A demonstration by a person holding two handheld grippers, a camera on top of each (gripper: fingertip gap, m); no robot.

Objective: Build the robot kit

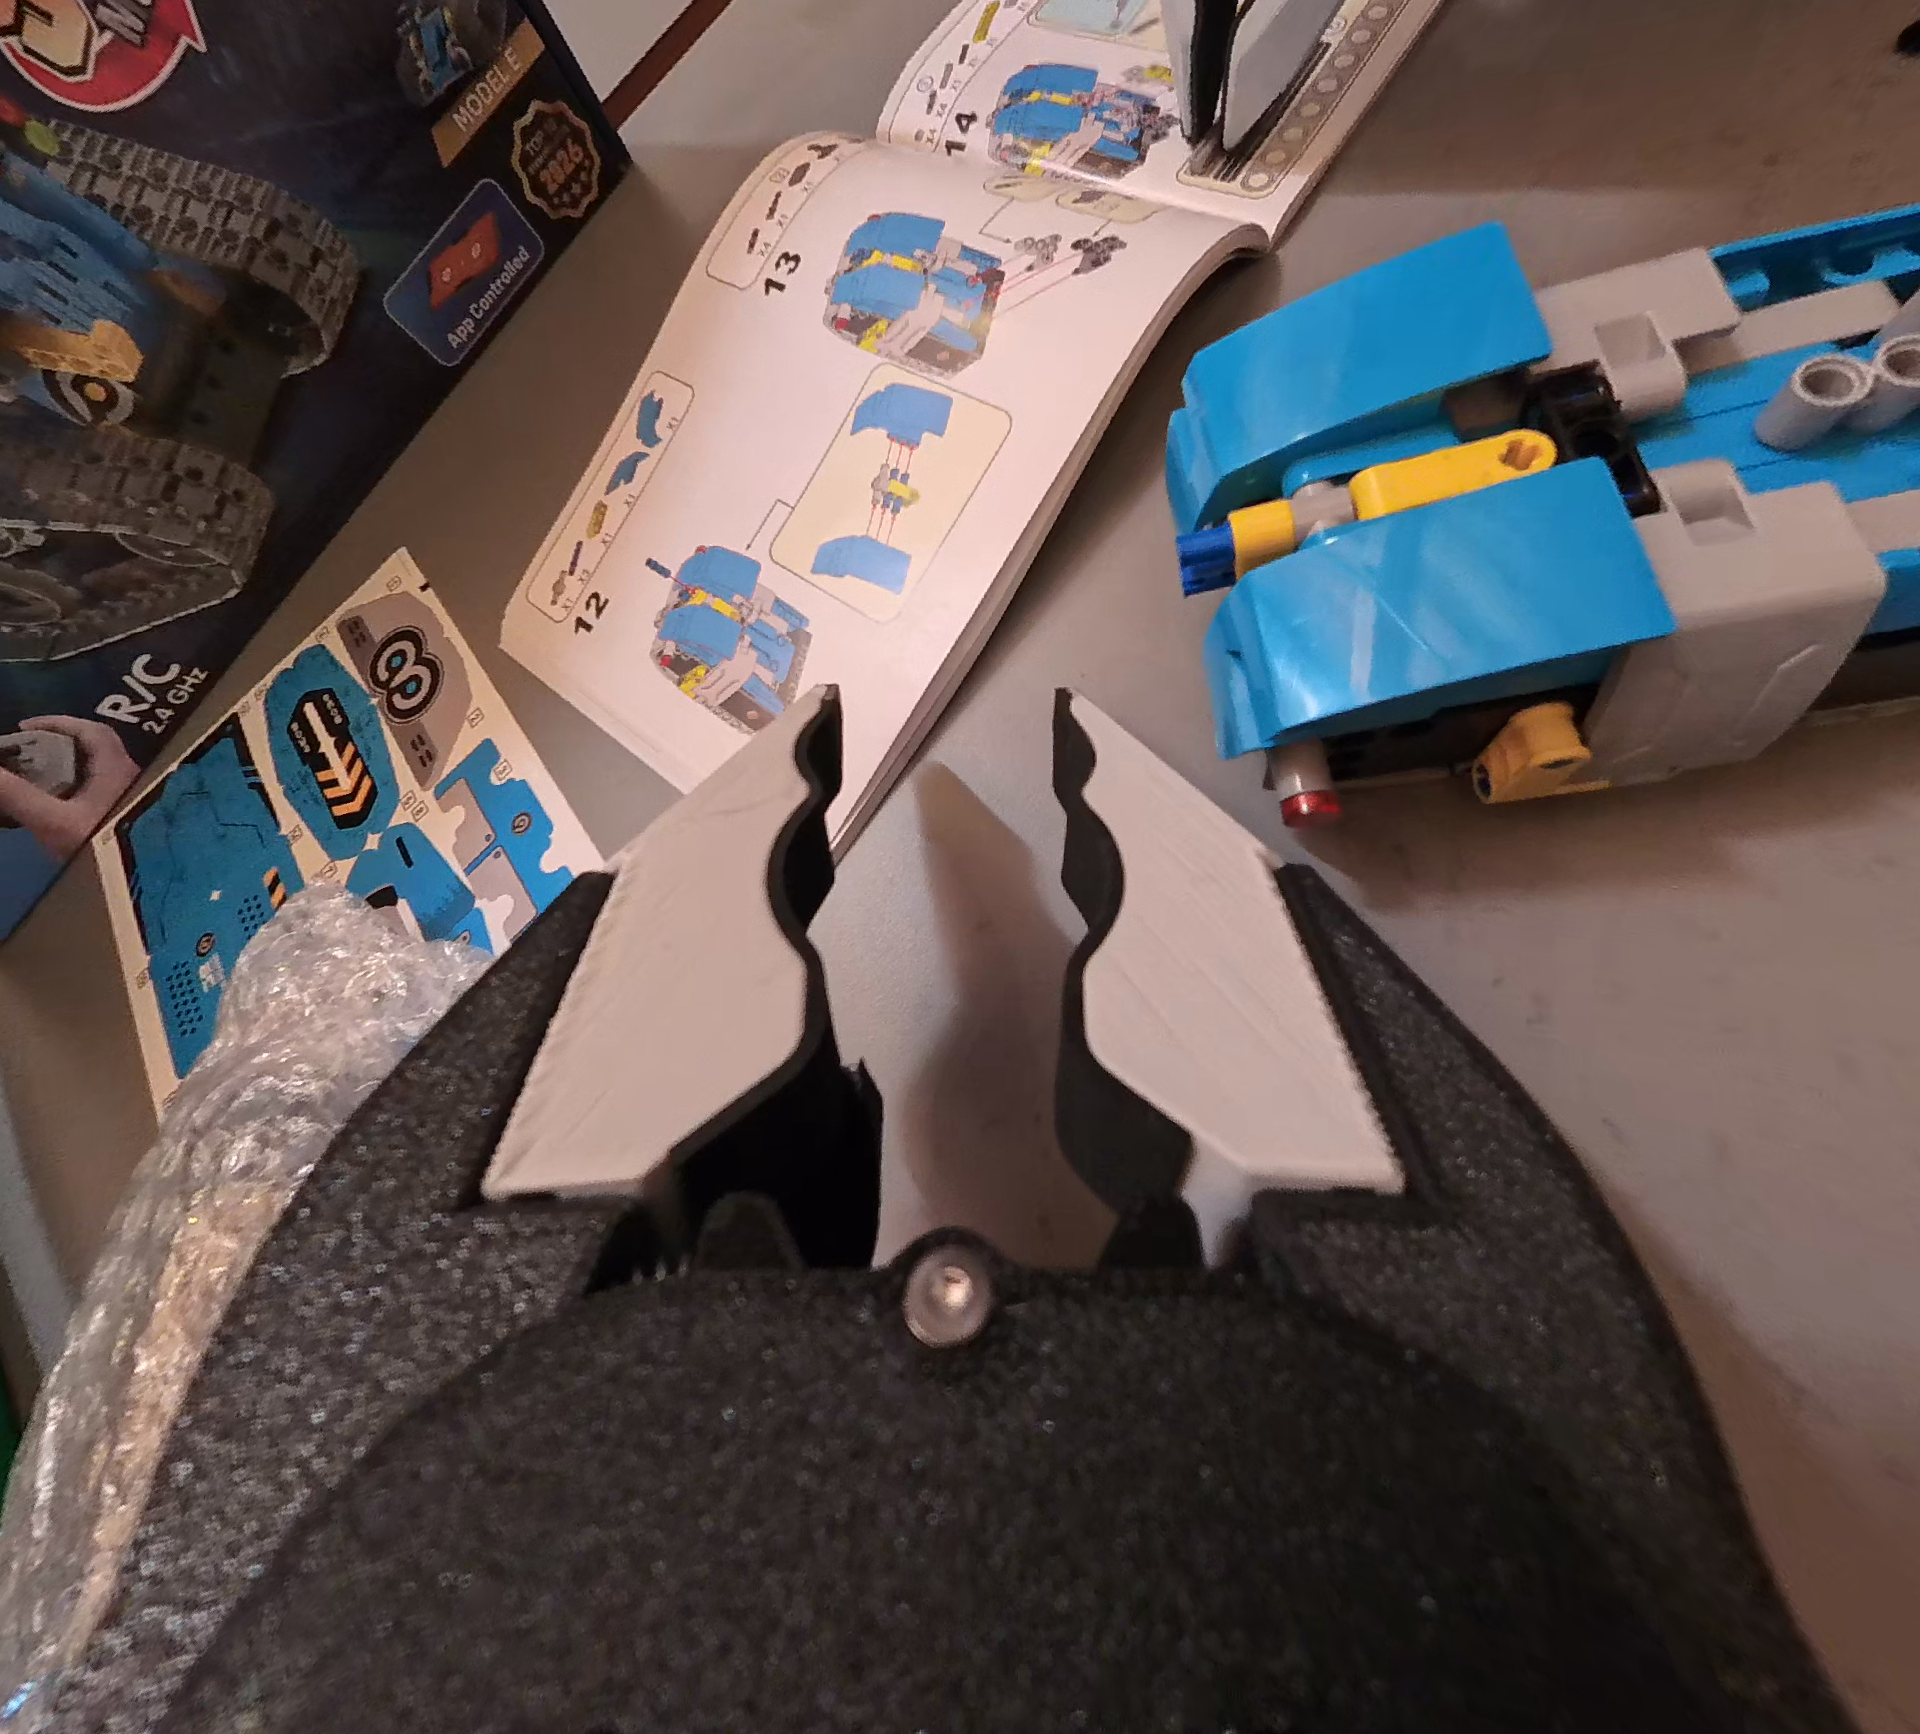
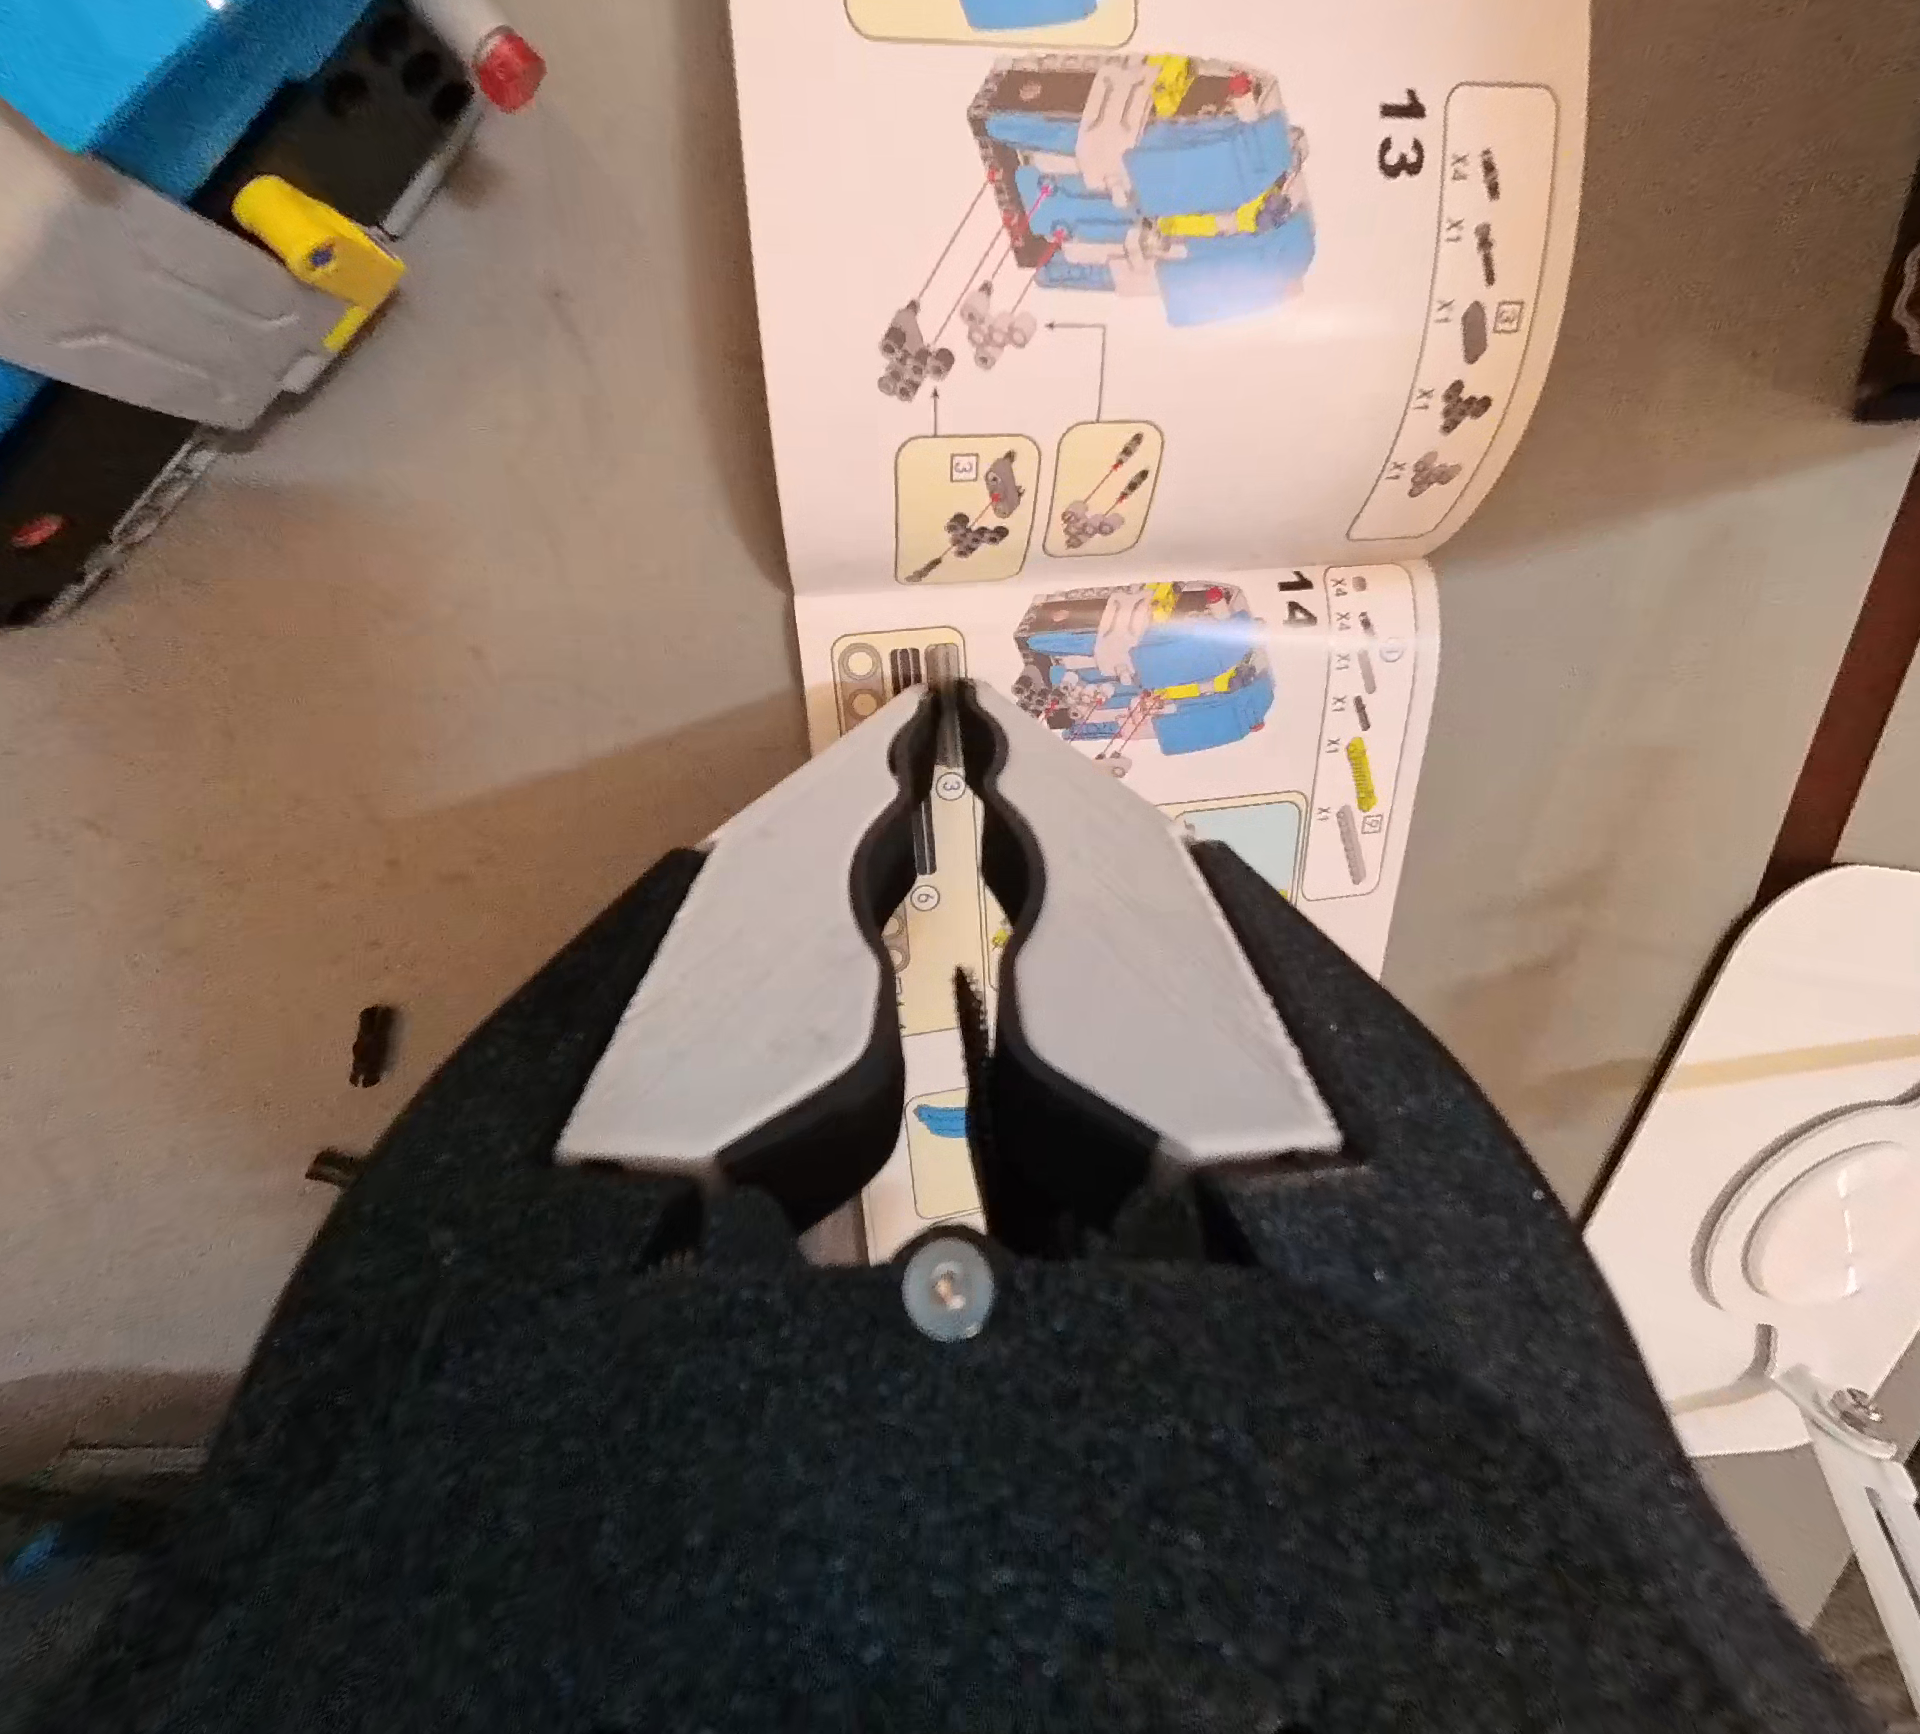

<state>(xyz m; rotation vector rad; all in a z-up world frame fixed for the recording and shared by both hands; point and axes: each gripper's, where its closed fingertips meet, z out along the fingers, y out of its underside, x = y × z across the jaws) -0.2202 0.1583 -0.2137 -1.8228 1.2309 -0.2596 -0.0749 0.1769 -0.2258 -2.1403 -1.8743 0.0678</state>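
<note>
Partly hidden: booklet (image 2: 1143, 250) page under right gripper (image 2: 943, 697); model (image 1: 1507, 521) cropped.

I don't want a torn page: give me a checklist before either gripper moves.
1. Right gripper jaws closed on the open paper instruction booklet: ok.
2. Left gripper jaws open, empty: ok.
3. How many pages are pinched: cannot tell.
4. Blue, grey and yellow brick-built vehicle clear of the booklet: ok.
5. Small black pin on the grey table clear of the right gripper: ok.
</note>
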